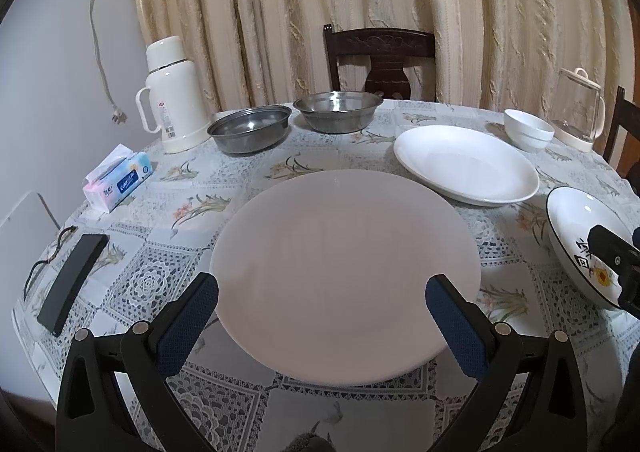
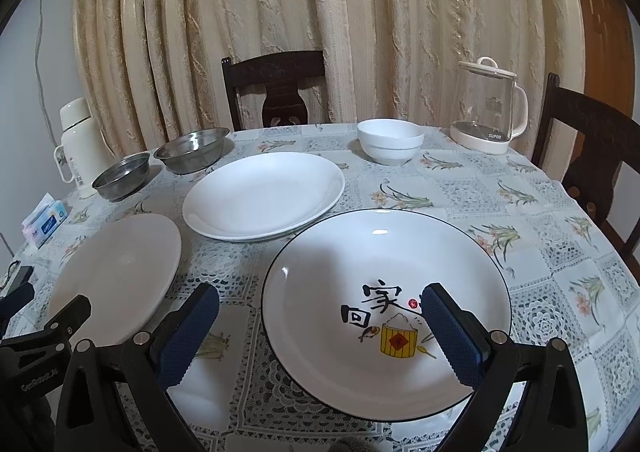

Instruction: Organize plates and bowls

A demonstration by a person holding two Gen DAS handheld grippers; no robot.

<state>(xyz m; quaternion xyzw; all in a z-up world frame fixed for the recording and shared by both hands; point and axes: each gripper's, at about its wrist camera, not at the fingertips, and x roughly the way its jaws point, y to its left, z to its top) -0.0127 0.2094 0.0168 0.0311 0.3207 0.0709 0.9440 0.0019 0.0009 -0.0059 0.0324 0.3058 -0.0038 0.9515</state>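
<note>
A plain pale plate [image 1: 344,276] lies on the tablecloth in the left wrist view, and my left gripper [image 1: 322,288] stands open with one finger on each side of its near part. A black-rimmed painted plate [image 2: 384,312] lies under my open right gripper [image 2: 320,294], whose right finger hangs over the painted picture while the left finger is off the rim. Behind them sit a large white plate [image 2: 264,195], stacked white bowls [image 2: 390,141] and two steel bowls [image 1: 250,129] [image 1: 338,109]. Neither gripper holds anything.
A white thermos [image 1: 172,95], a tissue pack [image 1: 118,183] and a black flat device [image 1: 74,282] occupy the table's left side. A glass kettle [image 2: 488,111] stands at the back right. Dark wooden chairs [image 2: 276,87] [image 2: 592,155] stand behind and to the right of the round table.
</note>
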